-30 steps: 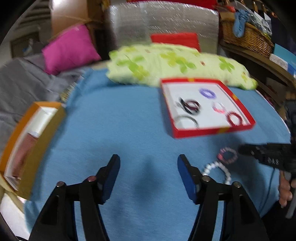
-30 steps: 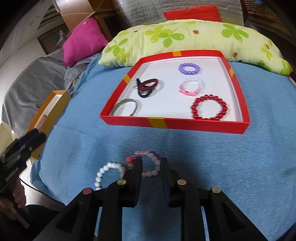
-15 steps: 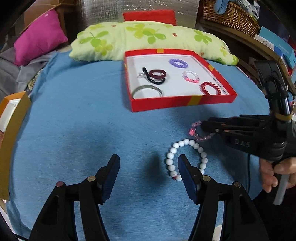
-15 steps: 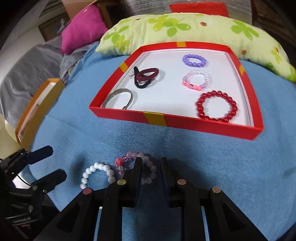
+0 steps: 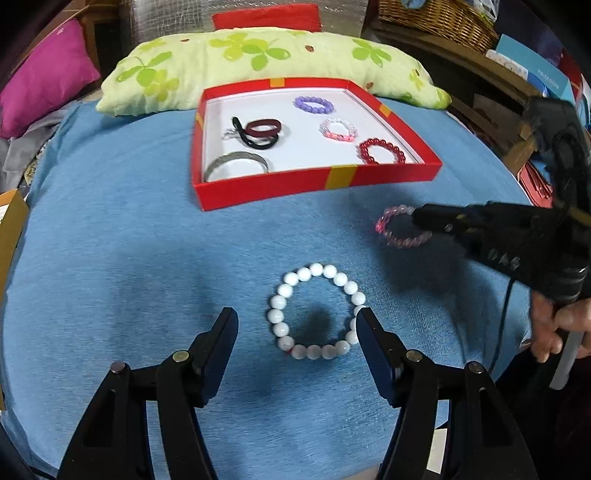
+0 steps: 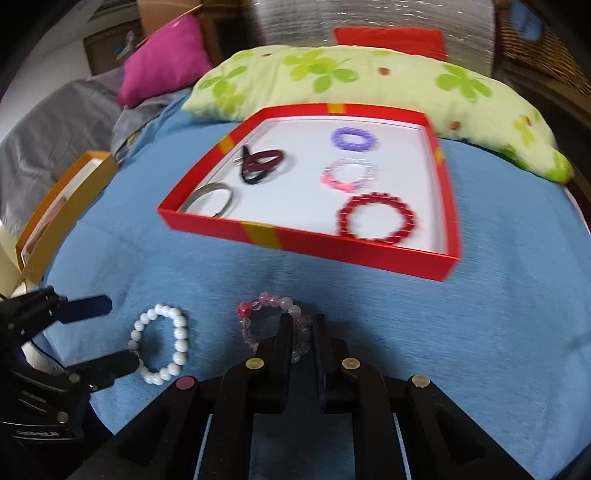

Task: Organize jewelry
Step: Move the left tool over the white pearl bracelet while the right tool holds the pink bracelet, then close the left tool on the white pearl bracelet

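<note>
A white bead bracelet (image 5: pixel 314 310) lies on the blue cloth, and my open left gripper (image 5: pixel 295 332) straddles it; it also shows in the right wrist view (image 6: pixel 160 343). My right gripper (image 6: pixel 302 330) is shut on a pink bead bracelet (image 6: pixel 258 317), which also shows in the left wrist view (image 5: pixel 399 227) held just above the cloth. A red tray (image 5: pixel 266 188) behind holds a purple bracelet (image 5: pixel 313 104), a pink-white bracelet (image 5: pixel 338 130), a red bracelet (image 5: pixel 380 151), a silver bangle (image 5: pixel 236 166) and dark hair ties (image 5: pixel 260 131).
A green floral pillow (image 5: pixel 258 62) lies behind the tray, a magenta cushion (image 5: pixel 40 92) at far left. An orange box (image 6: pixel 62 206) sits at the cloth's left edge. A wicker basket (image 5: pixel 436 18) and shelves stand at the right.
My left gripper swung right and down until its jaws came around the white bracelet. My right gripper, shut on the pink bracelet, has lifted it slightly toward the tray.
</note>
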